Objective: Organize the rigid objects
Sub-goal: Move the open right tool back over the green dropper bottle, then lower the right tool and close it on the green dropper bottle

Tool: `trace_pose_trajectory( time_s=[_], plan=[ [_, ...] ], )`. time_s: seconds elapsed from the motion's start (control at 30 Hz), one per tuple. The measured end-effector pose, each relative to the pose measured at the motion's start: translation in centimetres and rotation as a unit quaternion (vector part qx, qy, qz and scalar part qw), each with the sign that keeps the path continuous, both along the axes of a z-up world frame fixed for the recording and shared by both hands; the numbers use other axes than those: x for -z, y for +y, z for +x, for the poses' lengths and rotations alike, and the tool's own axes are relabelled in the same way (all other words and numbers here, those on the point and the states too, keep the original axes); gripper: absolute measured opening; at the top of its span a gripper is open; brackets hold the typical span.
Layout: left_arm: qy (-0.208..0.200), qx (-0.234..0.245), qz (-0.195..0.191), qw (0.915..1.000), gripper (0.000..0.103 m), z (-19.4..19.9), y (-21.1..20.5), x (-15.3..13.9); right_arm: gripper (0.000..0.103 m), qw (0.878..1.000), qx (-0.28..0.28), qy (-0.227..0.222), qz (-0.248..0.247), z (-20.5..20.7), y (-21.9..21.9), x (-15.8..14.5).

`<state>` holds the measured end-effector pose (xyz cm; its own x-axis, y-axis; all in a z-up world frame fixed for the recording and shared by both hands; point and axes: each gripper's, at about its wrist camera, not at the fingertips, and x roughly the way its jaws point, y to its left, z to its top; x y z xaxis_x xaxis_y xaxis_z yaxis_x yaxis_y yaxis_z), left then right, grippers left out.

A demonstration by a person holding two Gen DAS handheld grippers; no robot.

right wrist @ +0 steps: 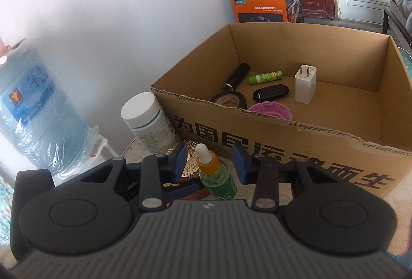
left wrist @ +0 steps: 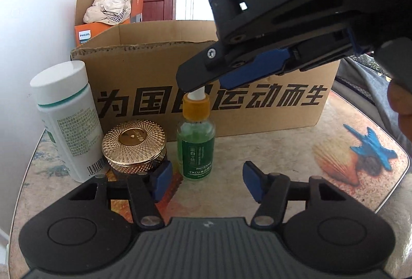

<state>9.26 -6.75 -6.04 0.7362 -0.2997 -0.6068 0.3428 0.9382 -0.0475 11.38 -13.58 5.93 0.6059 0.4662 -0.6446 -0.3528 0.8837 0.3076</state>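
Observation:
A small green dropper bottle with an orange collar and white tip stands on the patterned table in front of the cardboard box. My left gripper is open, its blue pads either side of the bottle's base and clear of it. My right gripper comes in from above over the dropper tip. In the right wrist view the right gripper is open around the bottle's neck, with gaps on both sides. A gold-lidded jar and a white bottle stand to the left.
The open box holds a white charger, a green glue stick, a black cylinder, a black case, a tape roll and a pink item. An orange Philips box and a water jug stand against the wall.

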Motion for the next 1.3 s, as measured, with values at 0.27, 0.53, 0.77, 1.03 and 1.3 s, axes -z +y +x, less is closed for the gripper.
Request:
trace_pose_trajectory(
  time_s=[0.27, 0.53, 0.77, 1.03, 1.3],
  plan=[
    [0.008, 0.005, -0.019, 0.9998, 0.057, 0.7, 0.3, 0.7, 0.020, 1.000, -0.012, 0.014, 0.001, 0.6, 0.2, 0.6],
    [0.012, 0.037, -0.027, 0.9989, 0.057, -0.1, -0.3, 0.4, 0.019, 1.000, 0.006, 0.023, 0.004, -0.5, -1.6, 0.4],
    [0.020, 0.085, -0.036, 0.9955, 0.057, -1.5, -1.6, 0.1, 0.019, 0.999, 0.036, 0.030, 0.009, -2.7, -4.1, 0.4],
    [-0.002, 0.109, -0.017, 0.9939, 0.057, -3.0, -3.5, -0.1, 0.021, 0.998, 0.056, 0.029, 0.016, -4.7, -6.0, 0.4],
    [-0.009, 0.099, 0.016, 0.9949, 0.045, -1.4, -4.0, 0.7, 0.021, 0.999, 0.040, 0.014, -0.016, -4.6, -4.9, 0.5]
  ],
)
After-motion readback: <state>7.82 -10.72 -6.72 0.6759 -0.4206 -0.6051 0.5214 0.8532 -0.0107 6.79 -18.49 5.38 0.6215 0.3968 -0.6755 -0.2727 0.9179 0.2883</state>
